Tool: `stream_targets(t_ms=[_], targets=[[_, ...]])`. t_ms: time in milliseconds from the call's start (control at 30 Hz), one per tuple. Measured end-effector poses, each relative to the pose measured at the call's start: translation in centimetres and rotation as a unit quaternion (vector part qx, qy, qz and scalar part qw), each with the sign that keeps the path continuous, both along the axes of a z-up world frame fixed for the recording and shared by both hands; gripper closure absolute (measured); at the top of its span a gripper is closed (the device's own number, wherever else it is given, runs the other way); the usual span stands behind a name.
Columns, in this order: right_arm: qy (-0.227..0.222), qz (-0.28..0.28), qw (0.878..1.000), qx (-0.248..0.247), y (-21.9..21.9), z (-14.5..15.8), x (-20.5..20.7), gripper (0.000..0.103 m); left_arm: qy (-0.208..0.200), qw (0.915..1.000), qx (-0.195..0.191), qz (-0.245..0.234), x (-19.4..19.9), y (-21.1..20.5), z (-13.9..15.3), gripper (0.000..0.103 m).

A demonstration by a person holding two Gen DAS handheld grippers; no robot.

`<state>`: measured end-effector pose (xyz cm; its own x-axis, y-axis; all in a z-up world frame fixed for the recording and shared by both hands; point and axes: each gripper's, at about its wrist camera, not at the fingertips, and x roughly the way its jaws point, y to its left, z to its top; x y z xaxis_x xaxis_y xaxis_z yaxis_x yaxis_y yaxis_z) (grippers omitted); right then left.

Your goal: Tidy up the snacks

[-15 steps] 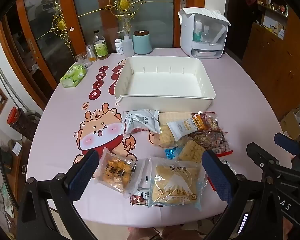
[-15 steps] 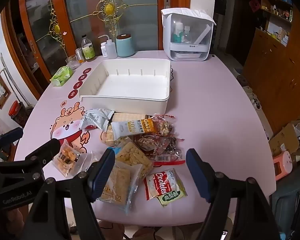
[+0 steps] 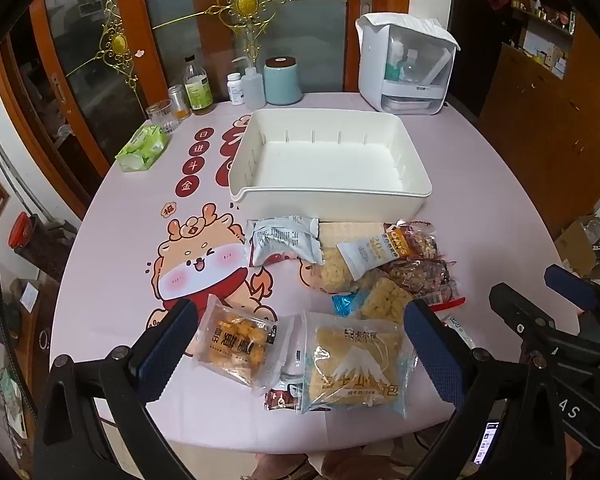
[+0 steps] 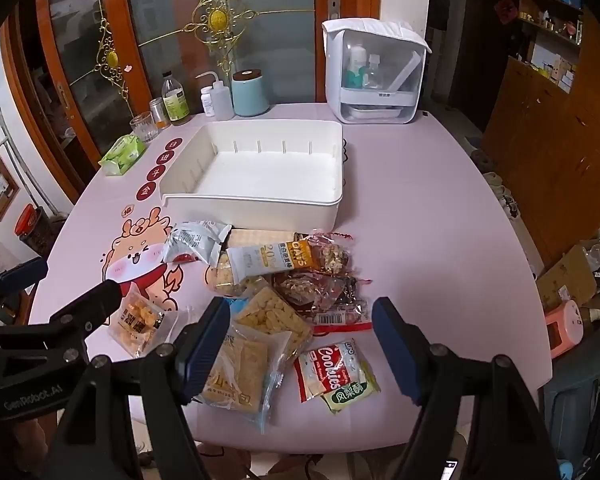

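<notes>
Left wrist view: the left gripper (image 3: 298,338) is seen with jaws spread to their widest and nothing held between them.
Right wrist view: the right gripper (image 4: 300,344) is likewise seen wide open and empty.
Change noted: none of substance against the frames half a second earlier; both grippers and all packets are found in the same places.
Meaning for task: no packet is judged to have been picked up yet; sorting is taken to be at its start.
White bin (image 3: 332,194): found empty, in the upper centre of the frame, just beyond the snack pile.
Snack pile: roughly 8 to 10 packets are counted on the pink table (image 3: 120,240), lower centre of frame, several overlapping.
Orange cracker packet (image 3: 234,344): lies flat, framed just inside the left pad of the left gripper, not touched.
Mountain-print packet (image 3: 354,368): lies between the left gripper's pads in the picture, below them on the table, apart from both.
Cookies packet (image 4: 334,370): lies in the lower centre of the right wrist view, between the right gripper's pads in the picture, untouched.
Oats bar (image 4: 272,260): rests atop the pile, near the bin's front wall.
Likely next step: a descent onto 1 of the near packets is judged necessary.
</notes>
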<state>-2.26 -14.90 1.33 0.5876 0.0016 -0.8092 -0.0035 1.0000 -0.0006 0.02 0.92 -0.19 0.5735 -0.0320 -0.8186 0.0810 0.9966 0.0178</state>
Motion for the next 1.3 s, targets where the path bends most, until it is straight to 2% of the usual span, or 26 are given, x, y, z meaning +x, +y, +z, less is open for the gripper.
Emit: stream_targets(t_ms=[433, 1300], targets=[[0.000, -0.007, 1.000, -0.003, 0.6, 0.2, 0.1, 0.029, -0.007, 0.9997, -0.015, -0.016, 0.2, 0.4, 0.5, 0.001], [-0.004, -0.012, 1.000, -0.006, 1.4, 0.8, 0.1, 0.029, -0.008, 0.9998, 0.000, -0.018, 0.6, 1.3, 1.0, 0.001]])
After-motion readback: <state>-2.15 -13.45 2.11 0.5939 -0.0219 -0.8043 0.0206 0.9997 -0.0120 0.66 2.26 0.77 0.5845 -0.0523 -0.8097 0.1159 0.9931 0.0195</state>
